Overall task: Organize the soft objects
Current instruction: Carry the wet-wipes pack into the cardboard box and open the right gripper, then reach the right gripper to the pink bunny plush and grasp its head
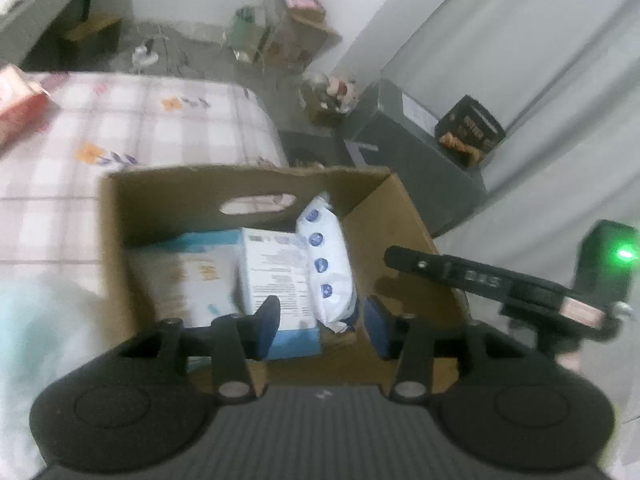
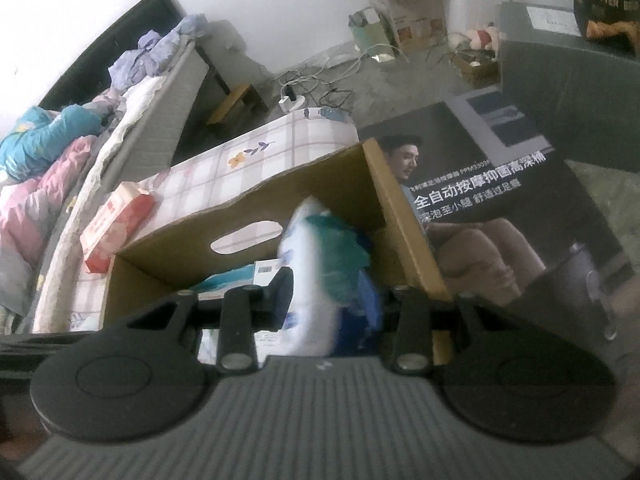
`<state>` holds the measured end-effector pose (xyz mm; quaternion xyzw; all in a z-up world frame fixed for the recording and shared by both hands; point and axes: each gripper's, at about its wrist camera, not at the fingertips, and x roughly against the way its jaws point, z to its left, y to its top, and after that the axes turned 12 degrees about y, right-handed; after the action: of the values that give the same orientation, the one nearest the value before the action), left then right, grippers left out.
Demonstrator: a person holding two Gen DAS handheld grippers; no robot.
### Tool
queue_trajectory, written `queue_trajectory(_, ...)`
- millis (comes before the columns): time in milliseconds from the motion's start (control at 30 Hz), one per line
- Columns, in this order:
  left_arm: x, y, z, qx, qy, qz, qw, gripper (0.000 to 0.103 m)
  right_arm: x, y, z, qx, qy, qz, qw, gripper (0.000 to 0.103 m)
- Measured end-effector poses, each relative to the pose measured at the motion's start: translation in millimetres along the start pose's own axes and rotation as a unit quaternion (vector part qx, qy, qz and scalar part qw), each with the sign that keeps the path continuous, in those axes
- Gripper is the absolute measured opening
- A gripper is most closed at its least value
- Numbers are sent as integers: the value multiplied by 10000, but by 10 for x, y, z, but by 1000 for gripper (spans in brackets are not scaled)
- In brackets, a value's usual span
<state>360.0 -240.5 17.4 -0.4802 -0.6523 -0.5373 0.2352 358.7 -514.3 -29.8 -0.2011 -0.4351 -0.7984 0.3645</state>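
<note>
A brown cardboard box [image 1: 168, 216] with a handle slot sits on the bed. Inside lie a light blue pack [image 1: 200, 276] and a white labelled pack [image 1: 272, 276]. A soft white pack with blue dots [image 1: 326, 256] stands on end beside them. My left gripper [image 1: 322, 320] hangs open over the box's near edge, and the pack's lower end shows between its pads untouched. In the right wrist view my right gripper [image 2: 328, 300] is shut on the same pack [image 2: 316, 248], which is blurred and fills the gap above the box [image 2: 192, 248].
The bed's checked sheet [image 1: 140, 128] carries a red and white carton [image 2: 116, 224] left of the box. A big dark printed carton [image 2: 500, 200] stands against the box's right side. A grey cabinet [image 1: 400, 140] and floor clutter lie beyond. A pale cloth [image 1: 36, 320] lies near left.
</note>
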Motion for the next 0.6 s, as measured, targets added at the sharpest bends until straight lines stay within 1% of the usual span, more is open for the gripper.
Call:
queue_trajectory(100, 271, -60, 146, -12, 79, -144, 9999, 52, -110, -19, 81, 120, -29, 102, 9999, 35)
queue_trajectory(200, 537, -150, 320, -10, 106, -265, 9996, 56, -244, -41, 202, 426, -151, 200, 9988, 38)
queue_trajectory(333, 861, -311, 568, 89, 189, -492, 9986, 59, -466, -50, 333, 826, -325, 372, 9954, 48)
queue_trajectory(367, 926, -353, 632, 110, 199, -542, 9983, 60, -536, -53, 352, 911, -415, 418, 9941, 48)
queue_trajectory(433, 1040, -433, 760, 213, 245, -618, 9976, 60, -691, -74, 379, 1134, -633, 538, 9901, 48)
queue_trajectory(500, 1124, -498, 896, 335, 275, -663, 9969, 60, -830, -119, 398, 1354, -817, 758, 9845, 44)
queue_trajectory(600, 1231, -597, 1115, 551, 280, -721, 9955, 60, -896, -181, 498, 1731, -1168, 925, 9736, 36)
